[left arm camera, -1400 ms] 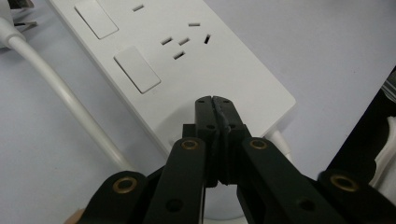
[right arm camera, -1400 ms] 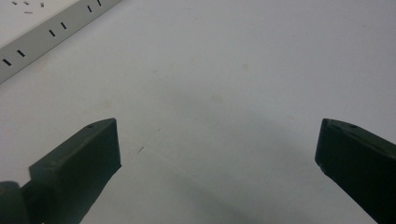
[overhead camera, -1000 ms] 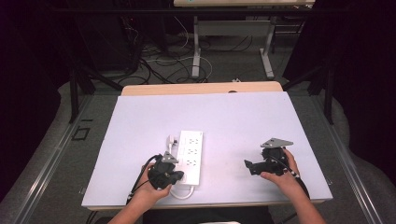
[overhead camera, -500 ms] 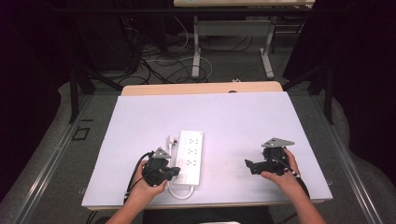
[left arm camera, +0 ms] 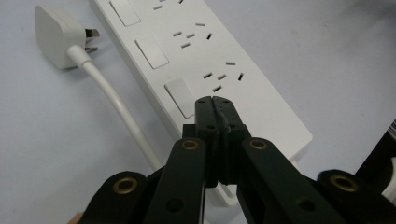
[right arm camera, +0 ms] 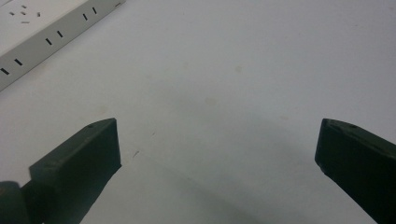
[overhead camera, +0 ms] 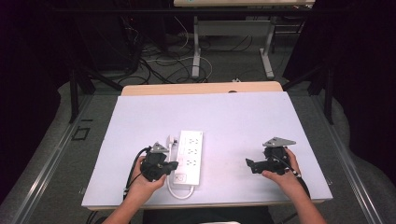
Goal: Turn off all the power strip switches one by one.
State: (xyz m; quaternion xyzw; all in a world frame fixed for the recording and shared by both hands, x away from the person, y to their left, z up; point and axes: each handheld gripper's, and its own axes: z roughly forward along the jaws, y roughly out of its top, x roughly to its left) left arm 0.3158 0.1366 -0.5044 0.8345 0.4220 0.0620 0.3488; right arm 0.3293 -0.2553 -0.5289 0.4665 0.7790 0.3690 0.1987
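A white power strip (overhead camera: 190, 156) with several sockets and rocker switches lies near the table's front middle; its white plug (left arm camera: 58, 29) rests unplugged beside it on the cable (left arm camera: 114, 107). My left gripper (overhead camera: 172, 164) is at the strip's left edge, jaws shut with nothing between them. In the left gripper view its tips (left arm camera: 214, 100) hover over the strip (left arm camera: 224, 70) near the closest switch (left arm camera: 180, 96). My right gripper (overhead camera: 249, 164) rests on the table to the right, jaws wide open over bare table (right arm camera: 219, 121), the strip's end (right arm camera: 42, 32) off to its upper left.
The white table top (overhead camera: 233, 116) has a wooden strip along its far edge (overhead camera: 201, 87). Beyond it stand desk legs (overhead camera: 196, 46) and loose cables on the floor (overhead camera: 154, 60). The cable loops past the strip's near end toward the front edge (overhead camera: 180, 192).
The left gripper has drawn back toward the person and swung its tips right toward the strip's near end. The right gripper has stayed put.
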